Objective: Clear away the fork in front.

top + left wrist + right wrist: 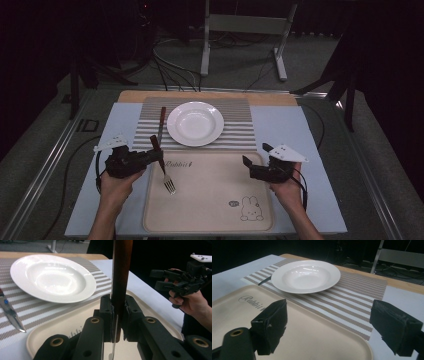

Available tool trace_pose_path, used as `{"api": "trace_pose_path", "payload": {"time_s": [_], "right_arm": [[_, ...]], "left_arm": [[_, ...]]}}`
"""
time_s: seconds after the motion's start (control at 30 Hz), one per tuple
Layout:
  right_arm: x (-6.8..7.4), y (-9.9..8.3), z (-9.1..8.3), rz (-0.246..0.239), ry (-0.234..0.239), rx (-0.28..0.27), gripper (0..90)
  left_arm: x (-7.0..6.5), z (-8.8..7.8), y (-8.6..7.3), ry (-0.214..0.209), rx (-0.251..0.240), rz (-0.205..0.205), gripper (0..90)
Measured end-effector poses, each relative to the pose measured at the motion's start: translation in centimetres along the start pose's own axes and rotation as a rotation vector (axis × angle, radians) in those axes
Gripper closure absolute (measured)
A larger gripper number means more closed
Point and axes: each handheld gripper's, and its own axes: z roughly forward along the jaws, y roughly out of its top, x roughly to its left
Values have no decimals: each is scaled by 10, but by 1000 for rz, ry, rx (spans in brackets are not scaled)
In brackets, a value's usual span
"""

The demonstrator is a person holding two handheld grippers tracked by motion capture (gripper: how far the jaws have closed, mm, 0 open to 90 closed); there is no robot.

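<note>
fork (pixel 163 167) with a brown handle and bright metal tines sits in the lower-left middle of the high view, pinched at the handle by the left gripper (pixel 156 156), its tines resting over the beige tray (pixel 210 220). a knife (pixel 161 122) lies on the striped woven placemat (pixel 240 135) just left of the round white plate (pixel 195 123) in the frame's centre. at lower right the right gripper (pixel 246 162) hovers over the tray's right edge, its 2 black jaws spread with nothing between them.

left gripper view: the jaws press together on the fork's glossy brown handle (pixel 121 277), which rises straight up the middle; the thin metal stem drops below the pads. the smooth, shallow plate (pixel 50 277) fills the upper left, the knife (pixel 11 315) shows at the left edge, and the right gripper (pixel 160 278) sits at the right in a hand (pixel 192 302).

right gripper view: the matte black pads (pixel 272 325) stand wide apart at the lower corners, above the smooth tray (pixel 317 340) with its rounded rim; plate (pixel 305 276) and ribbed placemat (pixel 352 300) lie beyond.
</note>
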Motion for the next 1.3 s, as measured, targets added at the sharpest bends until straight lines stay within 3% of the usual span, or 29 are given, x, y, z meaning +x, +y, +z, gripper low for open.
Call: {"api": "trace_pose_path", "payload": {"time_s": [0.27,0.6,0.77,1.3], "right_arm": [[0,-2,0,-2,3,6,151],[1,-3,1,-6,5,14,151],[1,-4,2,-5,4,17,152],[1,-6,1,-4,5,20,152]], "left_arm": [[2,-5,-8,-1,43,-23,805],[7,-2,-19,-6,155,-71,806],[9,5,-24,50,161,-29,788],[21,23,-45,55,243,-33,733]]}}
